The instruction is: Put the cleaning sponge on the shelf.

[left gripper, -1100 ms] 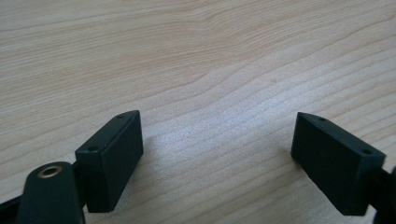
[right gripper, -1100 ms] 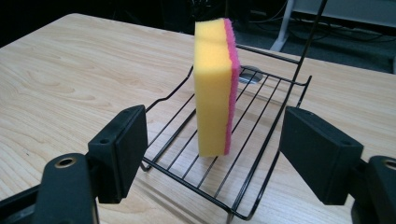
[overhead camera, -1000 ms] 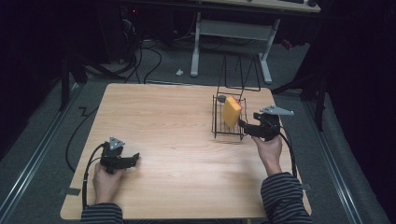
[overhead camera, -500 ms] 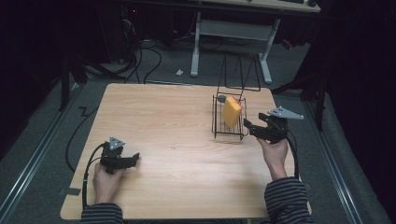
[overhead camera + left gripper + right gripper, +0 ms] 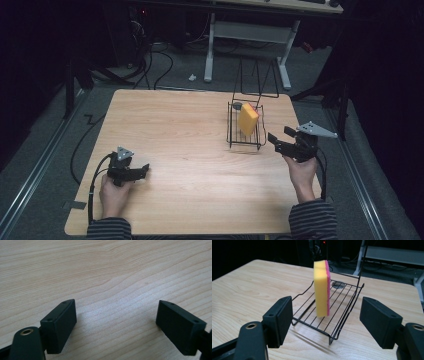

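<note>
Right gripper (image 5: pixel 278 138) wide open and empty, yellow sponge (image 5: pixel 322 287) (pink-backed) upright in wire rack (image 5: pixel 344 315) just ahead, left gripper (image 5: pixel 116 322) open over bare table (image 5: pixel 105 270).

Both sleeves (image 5: pixel 312 220) are dark with thin pale stripes. Each hand carries a black gripper: the left gripper (image 5: pixel 142 171) and the right gripper (image 5: pixel 277 140) each bear a grey three-cornered plate and trail a black cable (image 5: pixel 92 182). The blocky black jaws show small screw holes, with a brass-ringed hole (image 5: pixel 26 331) behind.
</note>
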Demonstrator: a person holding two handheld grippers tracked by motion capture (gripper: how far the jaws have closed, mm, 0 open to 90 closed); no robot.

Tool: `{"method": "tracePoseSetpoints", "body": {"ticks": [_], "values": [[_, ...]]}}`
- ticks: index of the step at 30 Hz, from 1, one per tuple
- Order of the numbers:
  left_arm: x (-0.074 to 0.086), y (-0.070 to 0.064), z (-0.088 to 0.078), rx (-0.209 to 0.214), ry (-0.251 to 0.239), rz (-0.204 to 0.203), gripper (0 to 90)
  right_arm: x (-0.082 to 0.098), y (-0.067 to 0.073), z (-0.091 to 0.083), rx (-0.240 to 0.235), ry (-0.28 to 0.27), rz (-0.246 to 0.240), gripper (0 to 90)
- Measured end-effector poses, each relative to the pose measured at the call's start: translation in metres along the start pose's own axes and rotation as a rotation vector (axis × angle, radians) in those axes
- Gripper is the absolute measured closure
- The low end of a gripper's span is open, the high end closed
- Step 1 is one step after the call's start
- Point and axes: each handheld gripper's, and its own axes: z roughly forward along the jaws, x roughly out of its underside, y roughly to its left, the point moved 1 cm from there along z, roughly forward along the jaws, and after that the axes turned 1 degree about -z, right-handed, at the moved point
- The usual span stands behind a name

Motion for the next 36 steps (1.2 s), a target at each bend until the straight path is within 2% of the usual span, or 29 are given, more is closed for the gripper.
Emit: {"method": "tracePoseSetpoints", "body": {"ticks": [16, 23, 36], "values": [[0.0, 0.0, 0.0, 0.0, 0.001, 0.001, 17.3, 0.016, 0.005, -0.023, -0.012, -0.031, 0.002, 27.0], [0.0, 0.0, 0.0, 0.001, 0.001, 0.002, 17.3, 0.026, 0.007, -0.026, -0.018, -0.035, 0.009, 27.3], [0.0, 0.0, 0.0, 0.001, 0.001, 0.002, 17.3, 0.044, 0.006, -0.025, -0.03, -0.032, 0.052, 27.6]]}}
